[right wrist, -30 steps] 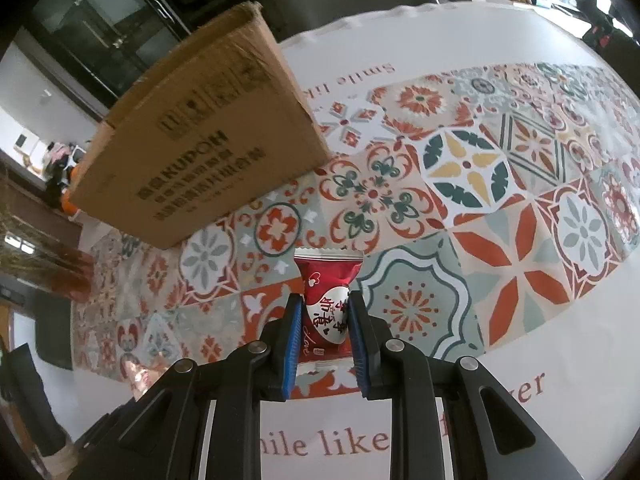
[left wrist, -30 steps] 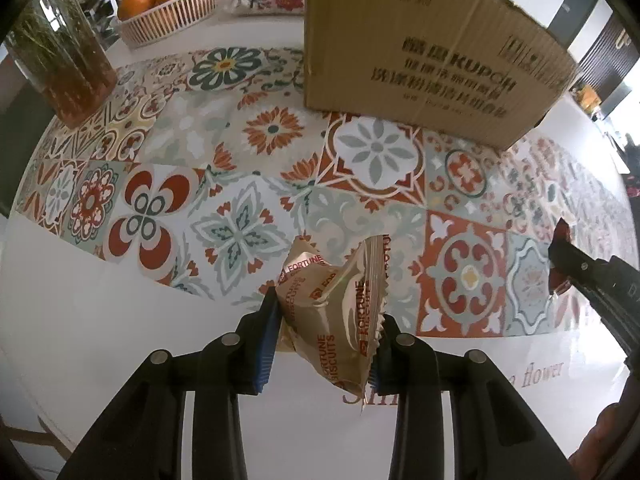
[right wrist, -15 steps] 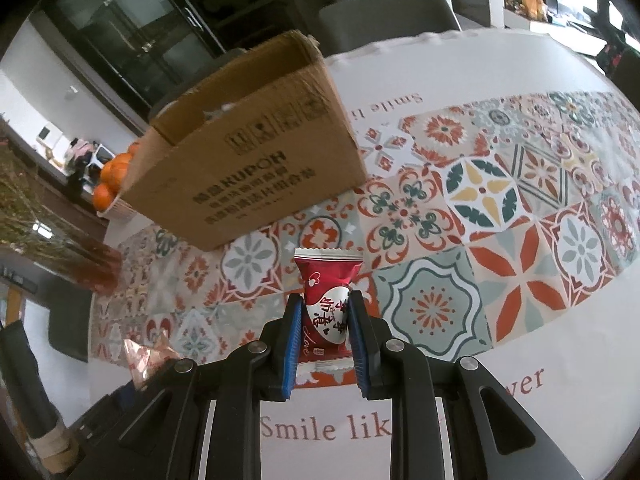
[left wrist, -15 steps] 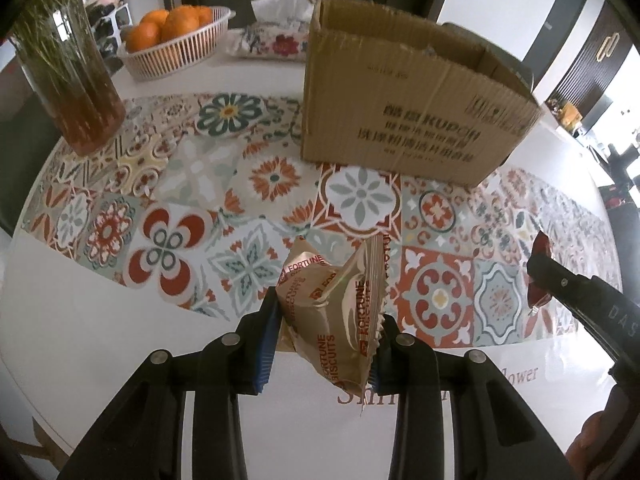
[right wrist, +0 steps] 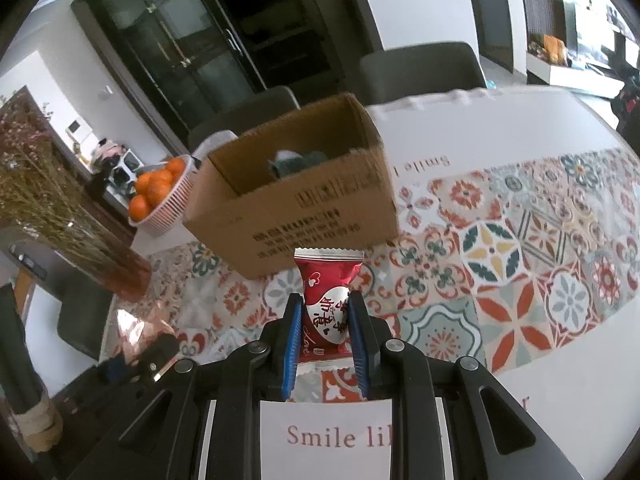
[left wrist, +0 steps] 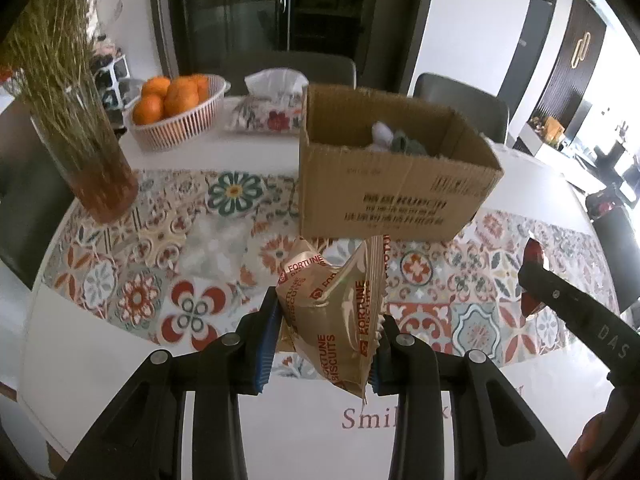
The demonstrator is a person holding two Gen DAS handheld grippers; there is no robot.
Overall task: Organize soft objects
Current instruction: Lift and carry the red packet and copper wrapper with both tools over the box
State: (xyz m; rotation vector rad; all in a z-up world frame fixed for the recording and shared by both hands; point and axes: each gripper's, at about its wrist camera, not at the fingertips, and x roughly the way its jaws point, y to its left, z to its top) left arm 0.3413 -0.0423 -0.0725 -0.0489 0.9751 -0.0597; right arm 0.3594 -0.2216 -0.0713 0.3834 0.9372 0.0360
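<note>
Our left gripper (left wrist: 324, 344) squeezes the gold Fortune Biscuits packet (left wrist: 336, 316); our right gripper (right wrist: 325, 336) pinches the red candy packet (right wrist: 326, 300). Both hang above the table, before the cardboard box (left wrist: 384, 184). We should lift over its rim, then let go gently.

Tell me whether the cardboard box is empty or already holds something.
Not empty. The open-topped cardboard box already holds a few soft white and grey-green items; what exactly they are cannot be told.

The right claw (right wrist: 323, 312) grips a red snack packet (right wrist: 327, 300) above the patterned bench (right wrist: 500, 264); an open cardboard box (right wrist: 296, 216) stands just beyond, oranges (right wrist: 154, 188) far left.
</note>
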